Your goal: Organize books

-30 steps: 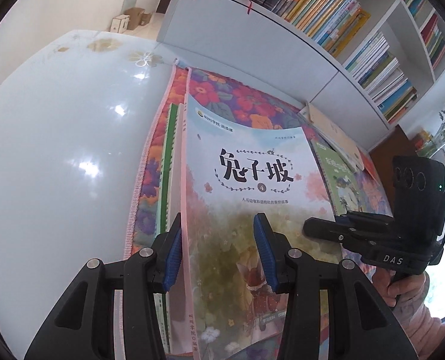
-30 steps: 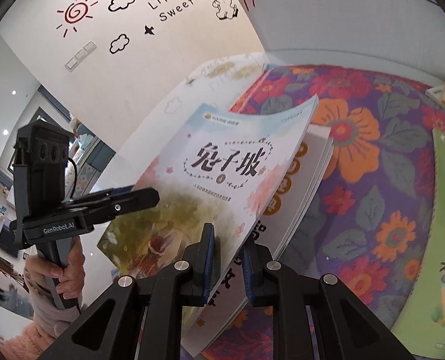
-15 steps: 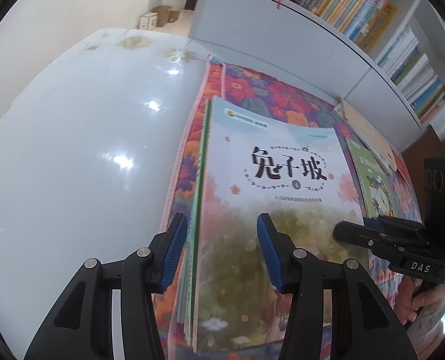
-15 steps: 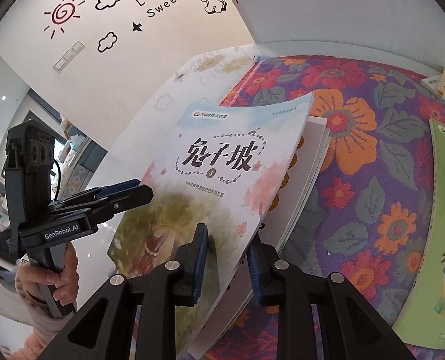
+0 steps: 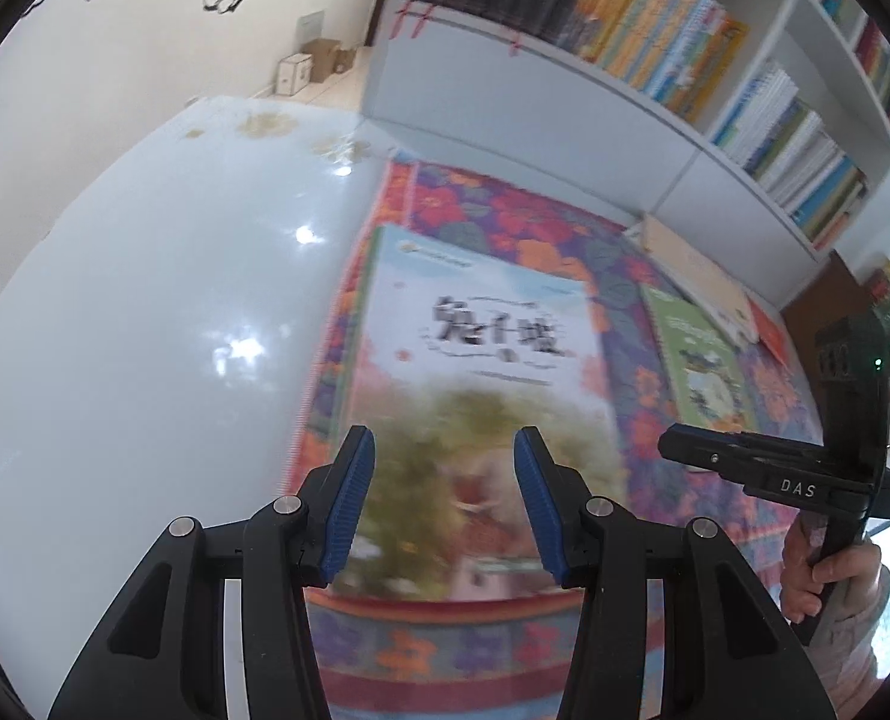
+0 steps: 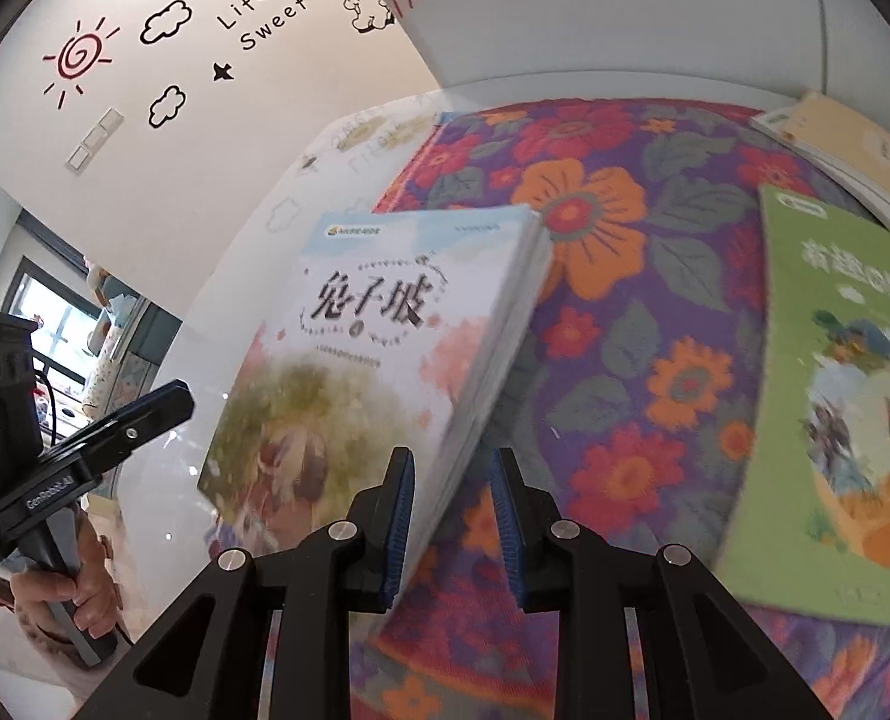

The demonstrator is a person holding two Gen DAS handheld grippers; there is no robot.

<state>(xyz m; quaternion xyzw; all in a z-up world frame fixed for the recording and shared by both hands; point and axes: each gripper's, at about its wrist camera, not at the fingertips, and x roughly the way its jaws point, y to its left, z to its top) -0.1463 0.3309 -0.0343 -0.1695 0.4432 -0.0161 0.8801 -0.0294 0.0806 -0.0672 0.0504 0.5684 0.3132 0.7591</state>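
Both tools, left tool (image 5: 445, 498) and right tool (image 6: 451, 516), hover parted and empty above the stacked books (image 5: 481, 360).

Two stacks or single books lie flat on one floral cloth (image 6: 625, 360): one pale stack topped by a rabbit-hill cover (image 6: 372, 324) at nine o'clock, one green book (image 6: 835, 396) at three o'clock. One cream book (image 6: 853, 144) sits at one o'clock. Two grippers: left gripper (image 5: 445, 504), right gripper (image 6: 452, 516).

wall (image 6: 144, 180) "Life is Sweet", book (image 6: 384, 324) "兔子坡"
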